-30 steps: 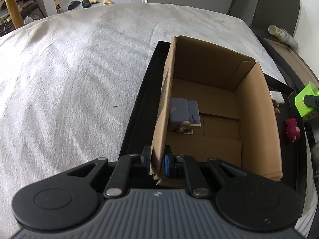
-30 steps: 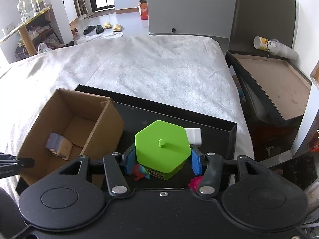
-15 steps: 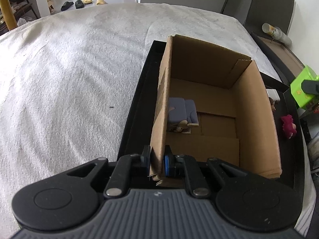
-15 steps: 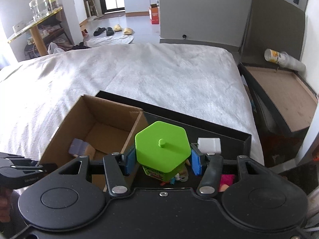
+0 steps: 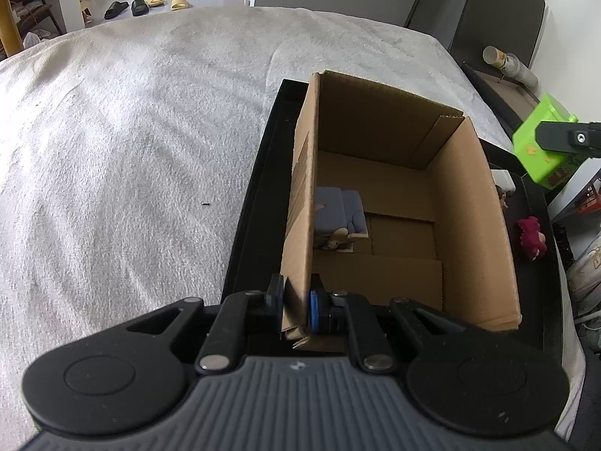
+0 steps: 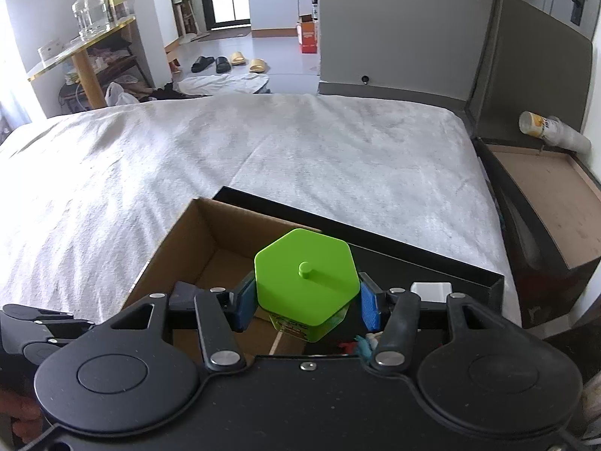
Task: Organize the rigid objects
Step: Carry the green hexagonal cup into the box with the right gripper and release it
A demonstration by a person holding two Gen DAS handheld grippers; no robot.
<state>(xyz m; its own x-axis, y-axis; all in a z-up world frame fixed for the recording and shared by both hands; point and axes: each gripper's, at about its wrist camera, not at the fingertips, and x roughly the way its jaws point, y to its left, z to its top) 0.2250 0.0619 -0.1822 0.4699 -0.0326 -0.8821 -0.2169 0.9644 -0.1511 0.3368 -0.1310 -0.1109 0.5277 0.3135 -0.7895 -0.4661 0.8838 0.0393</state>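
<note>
Item: green hexagonal container (image 6: 306, 282), pinched by its 2 sides in my right tool (image 6: 305, 306), held above the cardboard box (image 5: 477, 225) at its right wall, over the black tray (image 5: 251, 203). My left tool (image 5: 295, 300) is pressed together on the box's left wall. Box opening lies left of and below the container; my right hand is nearer.

White-covered bed (image 6: 263, 158), grey floor (image 6: 278, 60), daylight
</note>
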